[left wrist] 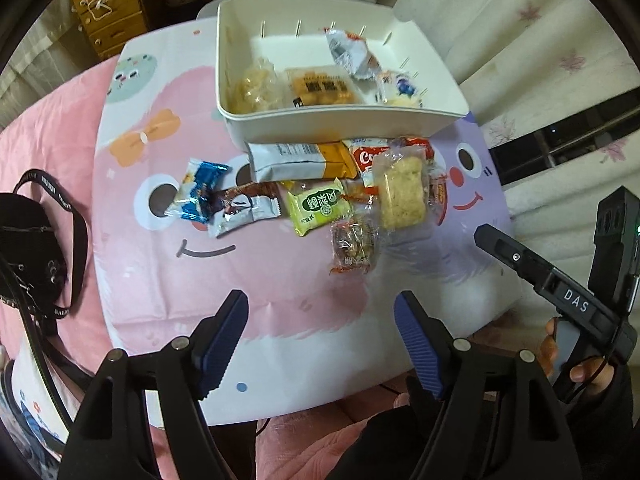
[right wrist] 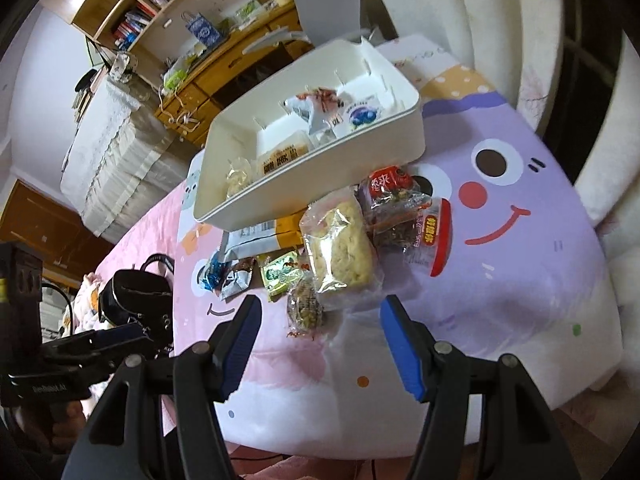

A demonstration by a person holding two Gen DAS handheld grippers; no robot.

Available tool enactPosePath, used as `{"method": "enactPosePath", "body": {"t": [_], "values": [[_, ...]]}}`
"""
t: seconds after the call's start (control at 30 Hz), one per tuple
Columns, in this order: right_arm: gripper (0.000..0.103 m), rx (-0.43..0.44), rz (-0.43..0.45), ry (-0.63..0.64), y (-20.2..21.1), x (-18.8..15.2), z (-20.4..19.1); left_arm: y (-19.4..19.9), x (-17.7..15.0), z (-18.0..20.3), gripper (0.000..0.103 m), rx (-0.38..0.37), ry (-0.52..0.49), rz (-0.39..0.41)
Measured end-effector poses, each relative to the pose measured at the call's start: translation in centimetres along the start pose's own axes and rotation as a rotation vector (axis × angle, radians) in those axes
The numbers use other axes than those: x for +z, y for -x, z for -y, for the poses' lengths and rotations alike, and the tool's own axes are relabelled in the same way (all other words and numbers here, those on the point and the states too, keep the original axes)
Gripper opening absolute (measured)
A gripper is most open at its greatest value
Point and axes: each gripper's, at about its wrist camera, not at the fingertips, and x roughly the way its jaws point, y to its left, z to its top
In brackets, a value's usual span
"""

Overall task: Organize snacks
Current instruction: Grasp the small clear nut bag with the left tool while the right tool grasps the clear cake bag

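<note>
The left claw (left wrist: pixel 320 336) points steeply down over the near edge of the bench (left wrist: pixel 168 280), at the bottom centre of the left wrist view; its blue pads stand apart with nothing between them, released. The right claw (right wrist: pixel 318 340) is tilted down at the bottom centre of its own view, jaws likewise parted and empty, just short of a small clear nut packet (right wrist: pixel 304 308). A hand (left wrist: pixel 576 356) grips the right tool at the lower right of the left view.

The white box (left wrist: pixel 248 120) sits at the upper centre, holding about 4 wrapped snacks (left wrist: pixel 320 86). Loose snacks lie in a row just below it on the bench: a blue wrapper (left wrist: pixel 200 192), a green packet (left wrist: pixel 318 208) and a pale cake in clear wrap (left wrist: pixel 402 192).
</note>
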Motion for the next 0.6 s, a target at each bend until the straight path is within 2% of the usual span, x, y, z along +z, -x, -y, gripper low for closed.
{"method": "enactPosePath", "body": {"t": [0.33,0.6], "values": [[0.070,0.068,-0.170,0.037,-4.4,3.4,2.4,-5.0,2.6,2.4,0.075,0.046,0.053,-0.094],[0.071,0.123,-0.277,0.061,-7.8,4.9,3.6,-9.1,4.3,3.5,0.075,0.083,0.088,-0.173]]}}
